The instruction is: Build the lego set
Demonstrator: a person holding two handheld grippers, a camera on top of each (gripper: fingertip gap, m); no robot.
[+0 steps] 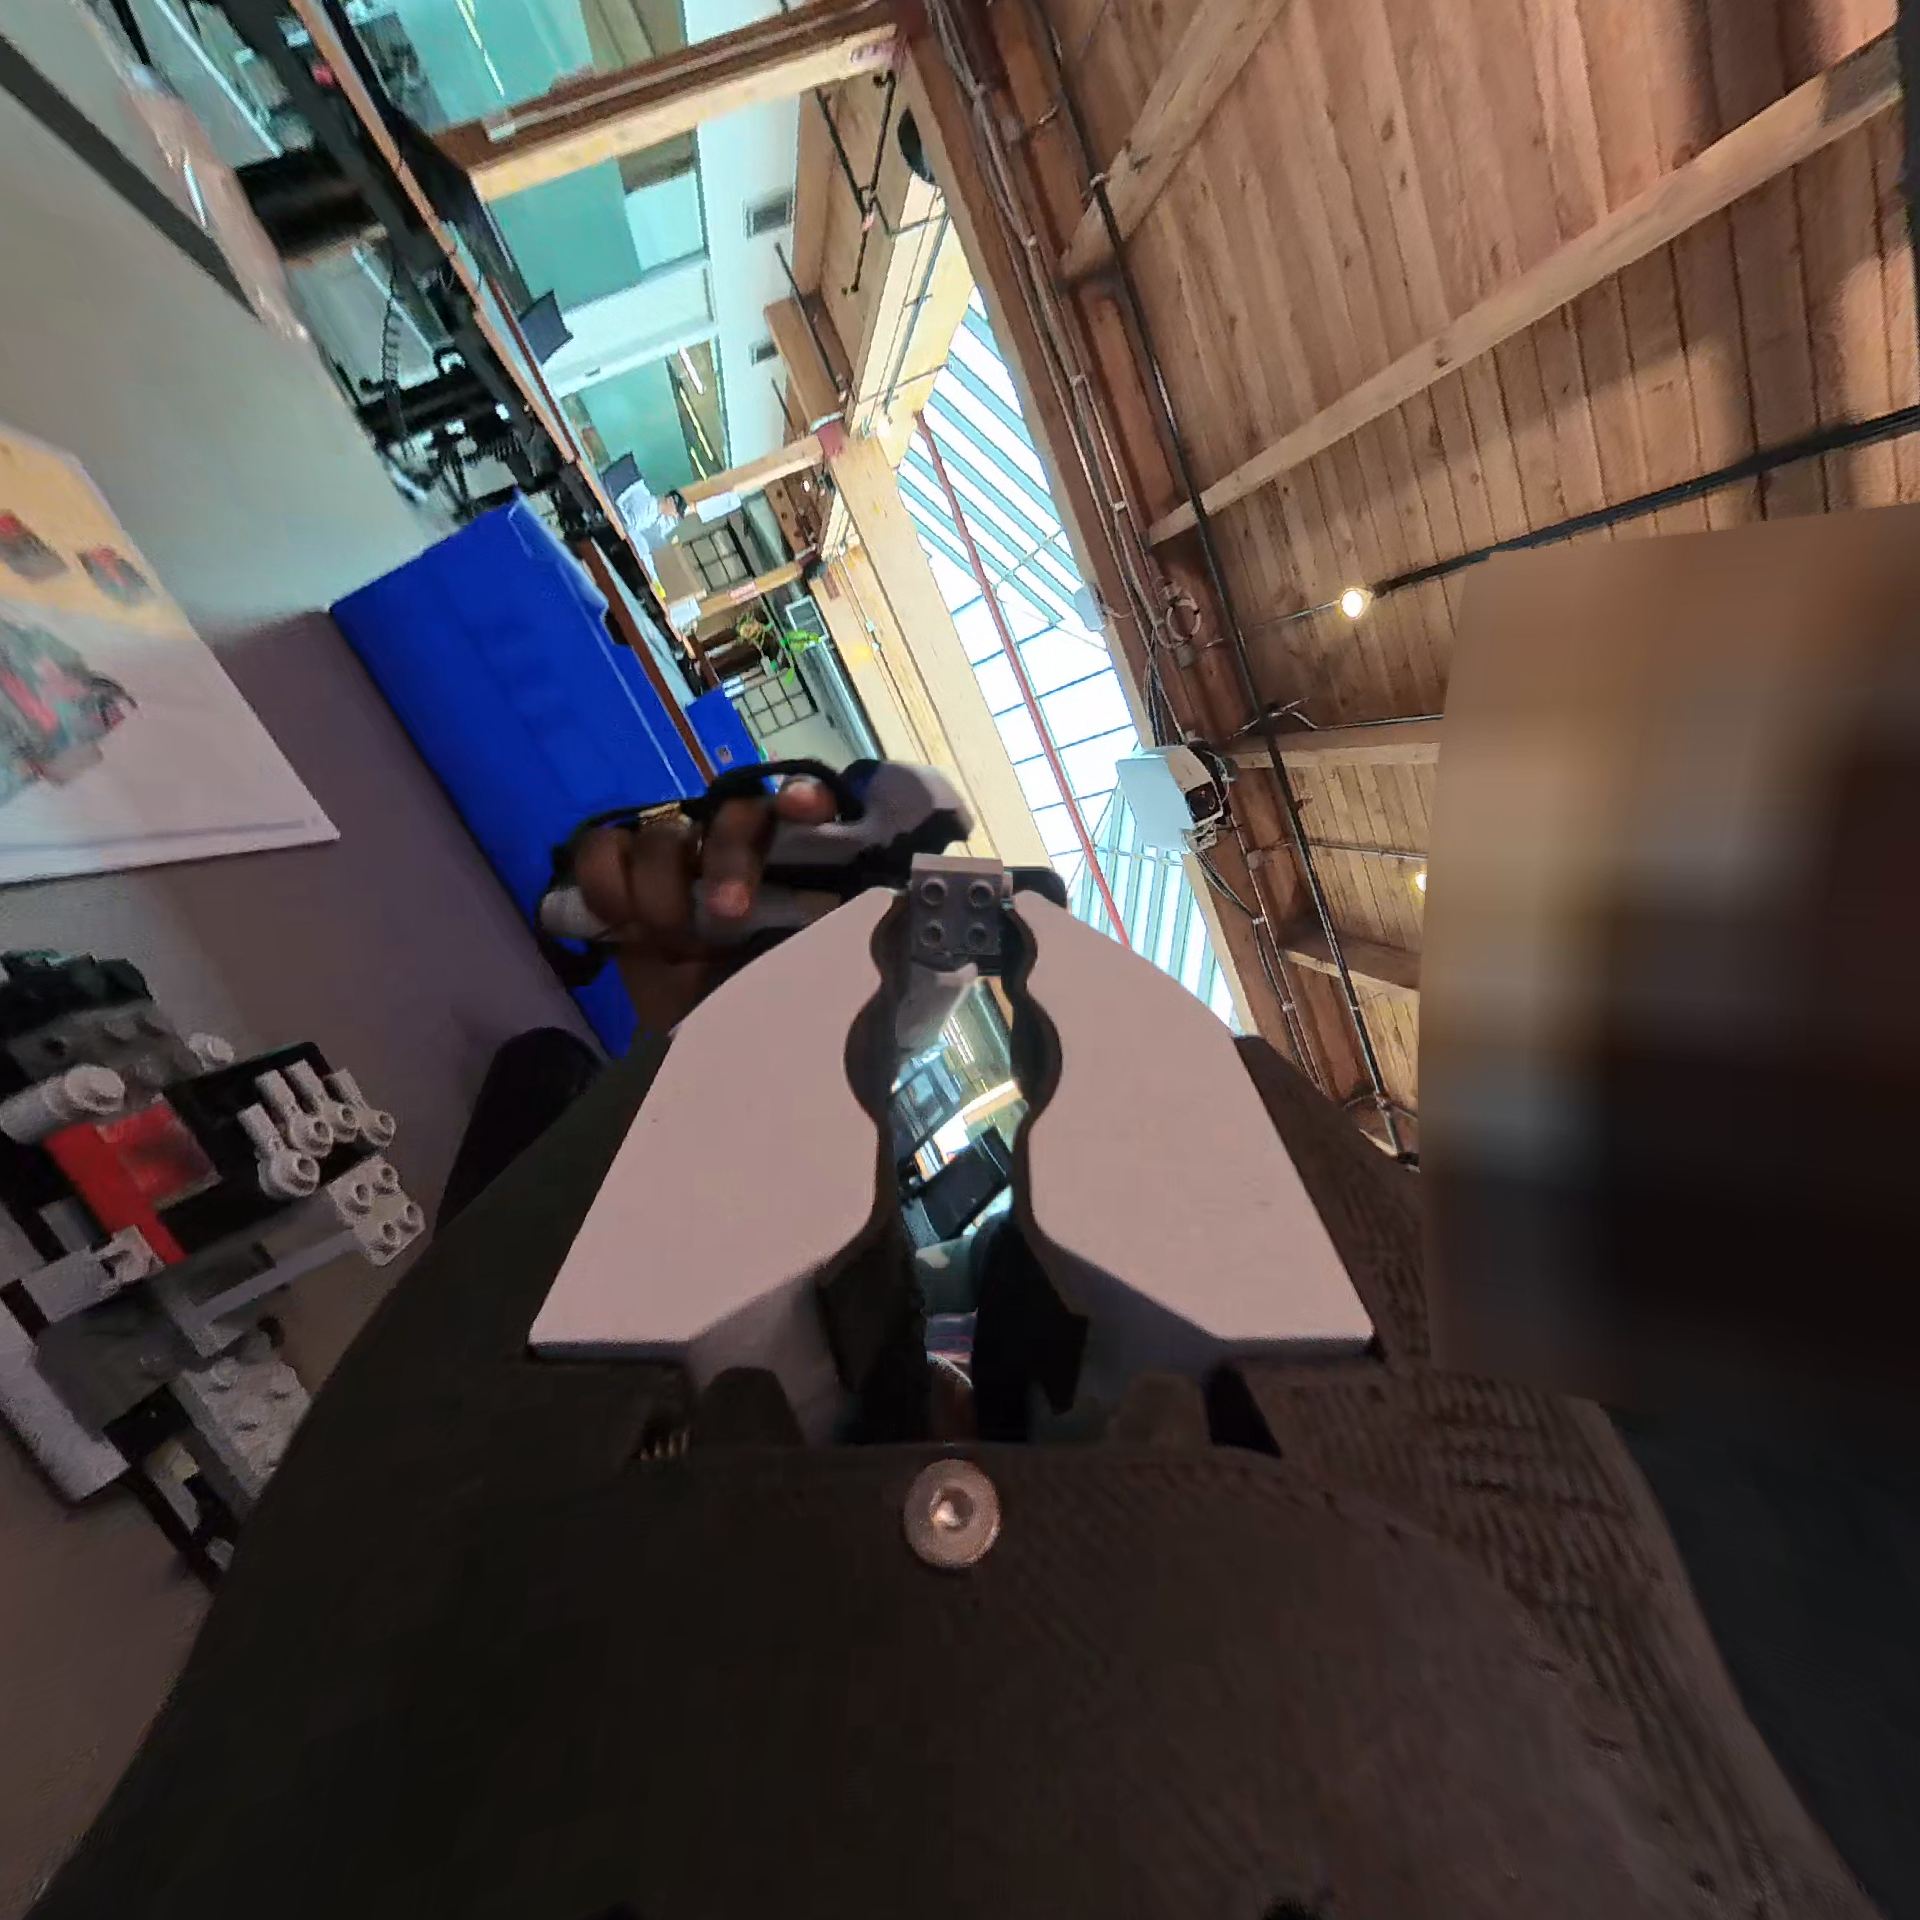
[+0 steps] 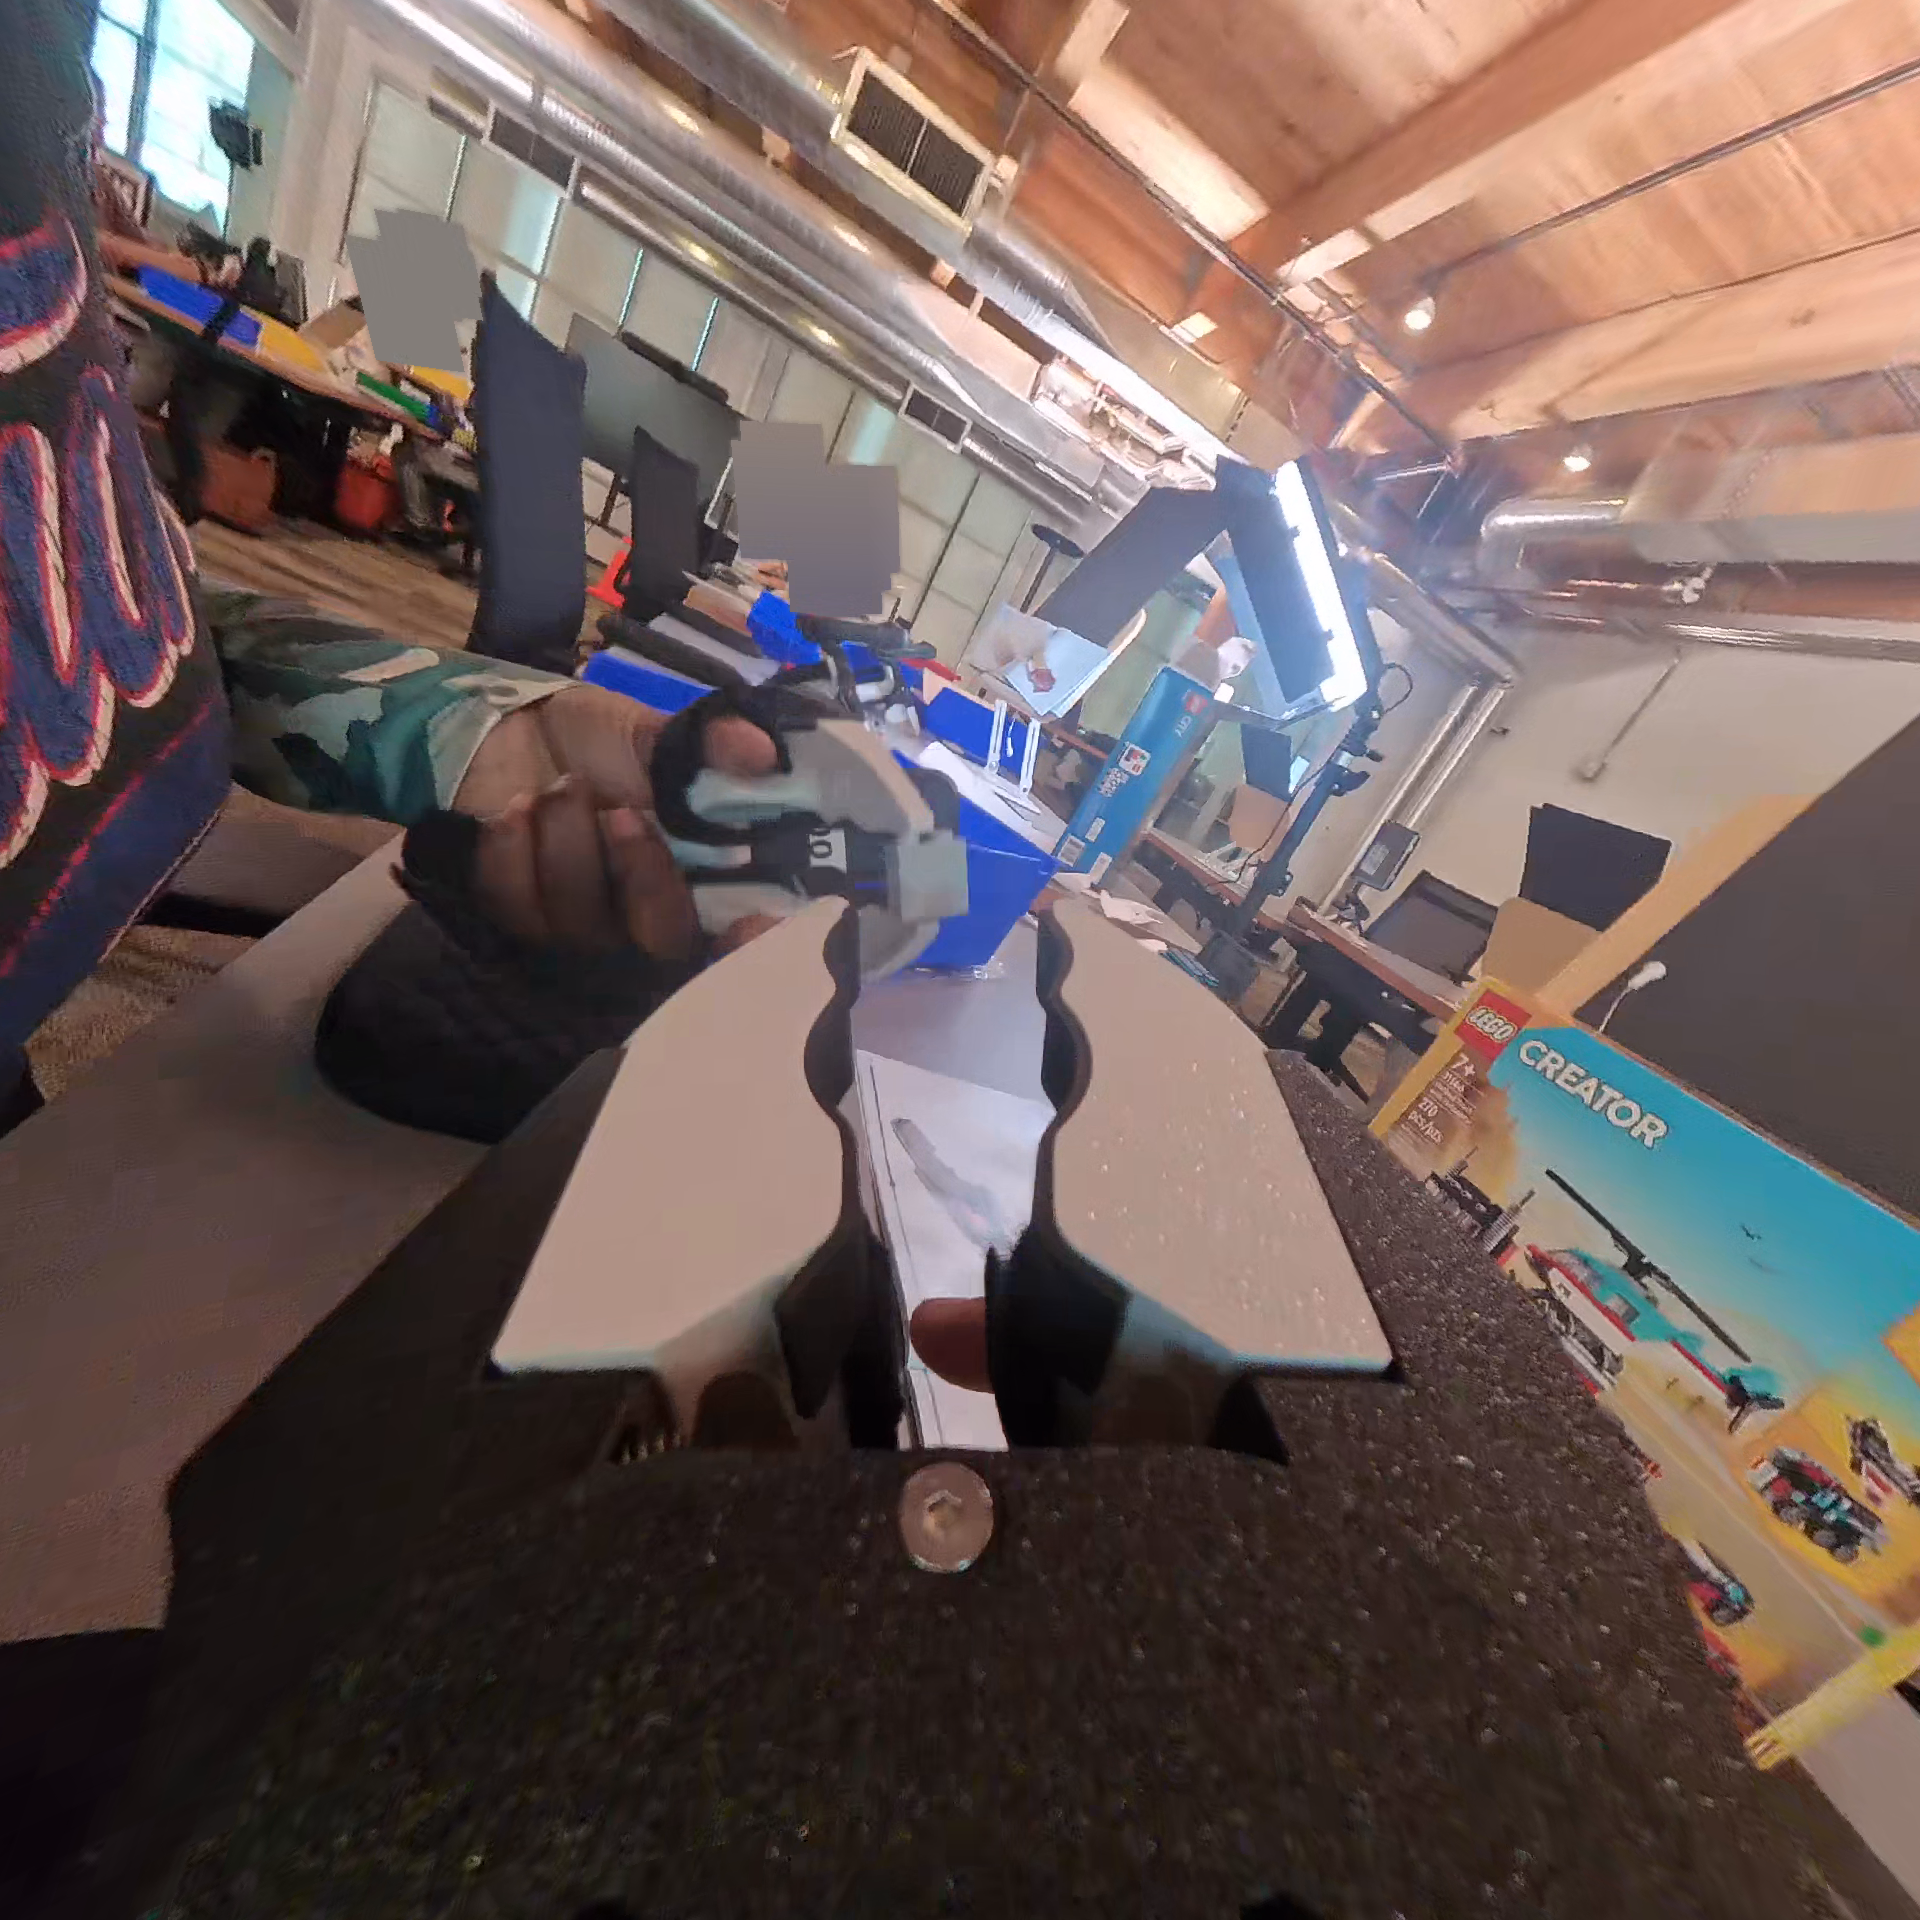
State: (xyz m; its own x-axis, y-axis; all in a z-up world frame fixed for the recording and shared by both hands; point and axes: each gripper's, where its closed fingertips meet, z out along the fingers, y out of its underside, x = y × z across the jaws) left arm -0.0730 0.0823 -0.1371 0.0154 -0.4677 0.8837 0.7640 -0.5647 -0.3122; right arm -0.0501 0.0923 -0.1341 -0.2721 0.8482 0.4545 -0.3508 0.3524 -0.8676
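In the left wrist view my left gripper (image 1: 956, 935) is raised and tilted, shut on a small grey studded brick (image 1: 958, 920) held at its fingertips. The partly built model (image 1: 177, 1205), black, grey and red with white connectors, lies on the grey table at the left edge. The right gripper (image 1: 883, 821), in a hand, shows just behind the brick. In the right wrist view my right gripper (image 2: 943, 925) is open and empty above a white sheet (image 2: 935, 1132). The left gripper (image 2: 831, 821), held by a hand, is just beyond its left fingertip.
The instruction sheet (image 1: 114, 675) lies on the table beyond the model. A blue bin (image 1: 520, 717) stands behind it, also seen in the right wrist view (image 2: 987, 883). The set's colourful box (image 2: 1683, 1320) stands at the right. Desks, chairs and a light panel are farther back. Left and right tips are no more than a few centimetres apart.
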